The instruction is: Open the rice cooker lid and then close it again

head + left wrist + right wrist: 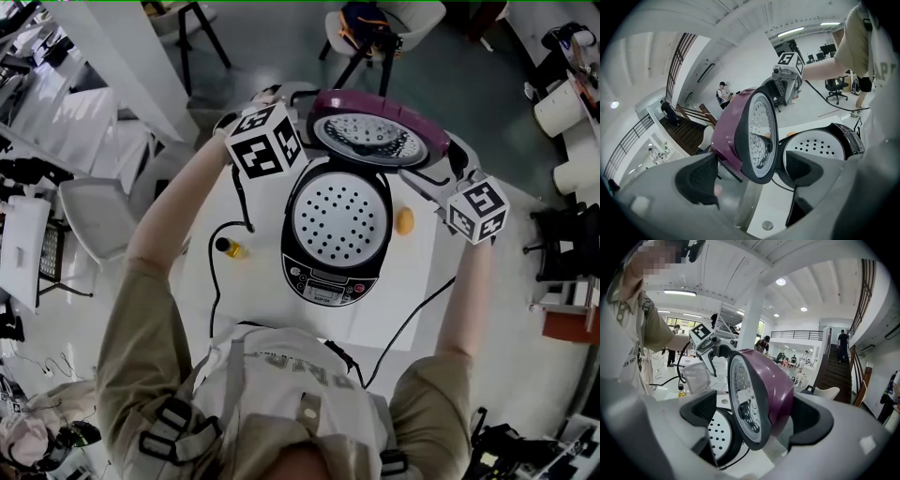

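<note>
The black rice cooker (336,272) stands on a white table with its purple lid (412,114) raised upright, the metal inner plate (368,138) facing me. A white perforated tray (339,218) fills the pot. My left gripper (298,122) is at the lid's left edge and my right gripper (427,178) at its right edge. In the left gripper view the lid (740,131) stands between the wide jaws of the left gripper (752,174), with a gap on the inner side. In the right gripper view the lid (764,385) likewise stands between the spread jaws of the right gripper (757,417).
A small orange ball (404,221) lies right of the cooker and a small yellow-capped bottle (232,247) to its left. A black cable (214,272) trails over the white table (394,309). A white chair (94,216) and desks stand on the left.
</note>
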`<control>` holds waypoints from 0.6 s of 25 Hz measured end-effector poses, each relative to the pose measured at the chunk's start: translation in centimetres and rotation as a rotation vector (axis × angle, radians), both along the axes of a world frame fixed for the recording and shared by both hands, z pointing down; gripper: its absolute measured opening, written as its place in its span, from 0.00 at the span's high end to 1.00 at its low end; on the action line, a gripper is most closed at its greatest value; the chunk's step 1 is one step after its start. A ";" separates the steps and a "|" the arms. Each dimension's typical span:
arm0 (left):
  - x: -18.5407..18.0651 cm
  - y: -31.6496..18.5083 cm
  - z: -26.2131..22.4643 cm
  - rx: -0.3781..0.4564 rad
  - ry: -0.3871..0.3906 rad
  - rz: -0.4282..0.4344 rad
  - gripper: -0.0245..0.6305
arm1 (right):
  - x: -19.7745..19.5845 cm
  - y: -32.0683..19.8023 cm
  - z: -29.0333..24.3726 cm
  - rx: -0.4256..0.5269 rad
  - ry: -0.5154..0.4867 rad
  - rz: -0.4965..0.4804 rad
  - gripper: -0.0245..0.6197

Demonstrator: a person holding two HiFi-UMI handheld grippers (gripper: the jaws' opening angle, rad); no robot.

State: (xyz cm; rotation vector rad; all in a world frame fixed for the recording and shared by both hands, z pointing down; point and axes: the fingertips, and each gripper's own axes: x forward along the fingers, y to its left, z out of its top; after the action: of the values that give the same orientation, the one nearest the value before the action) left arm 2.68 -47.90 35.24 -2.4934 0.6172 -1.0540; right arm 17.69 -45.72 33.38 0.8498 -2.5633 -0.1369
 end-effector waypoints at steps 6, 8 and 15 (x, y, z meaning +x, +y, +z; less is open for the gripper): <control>-0.2 1.0 0.1 -0.001 0.001 -0.006 0.25 | -0.2 1.0 0.0 0.004 -0.001 -0.006 0.25; -0.2 1.5 0.1 -0.001 0.003 -0.009 0.25 | -0.2 1.5 0.1 0.006 0.004 -0.010 0.25; -0.5 3.7 0.2 0.002 -0.010 -0.022 0.25 | -0.6 3.7 0.2 0.014 0.027 -0.028 0.23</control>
State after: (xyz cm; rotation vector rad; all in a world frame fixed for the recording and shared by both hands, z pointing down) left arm 2.18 -44.22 35.48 -2.4835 0.6437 -1.0726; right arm 17.13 -42.06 33.62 0.8114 -2.5523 -0.1737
